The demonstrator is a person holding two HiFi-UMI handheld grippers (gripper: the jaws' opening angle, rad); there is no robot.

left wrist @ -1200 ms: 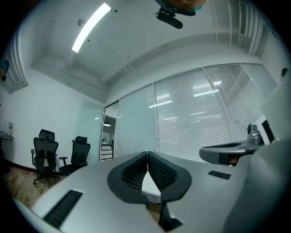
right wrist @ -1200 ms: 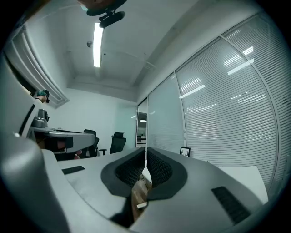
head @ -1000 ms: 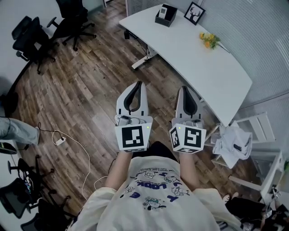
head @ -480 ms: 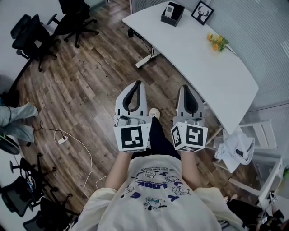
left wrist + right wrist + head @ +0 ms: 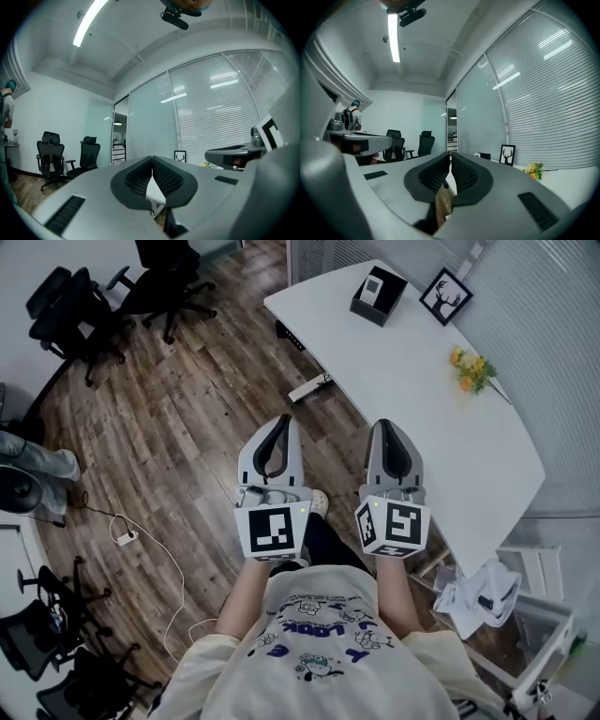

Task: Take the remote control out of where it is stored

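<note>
Remote control (image 5: 373, 284): light-coloured, stands in an open black box (image 5: 364, 306) at the far end of the white table (image 5: 412, 390), well apart from both grippers.

Same table: framed deer pic (image 5: 444, 296) just right of the box; yellow flowers (image 5: 472, 369) nearer, by the right edge.

L gripper (image 5: 285, 419): jaws together, tips touching, nothing btwn them. Held over the wood floor (image 5: 178, 418), left of the table.

R gripper (image 5: 386, 426): jaws together, nothing btwn them. Held over the table's near edge.

Grippers side by side at chest height, both pointing fwd.

Background: black office chairs (image 5: 70, 310) upper left; white cable (image 5: 150, 540) w/ plug strip on the floor.
</note>
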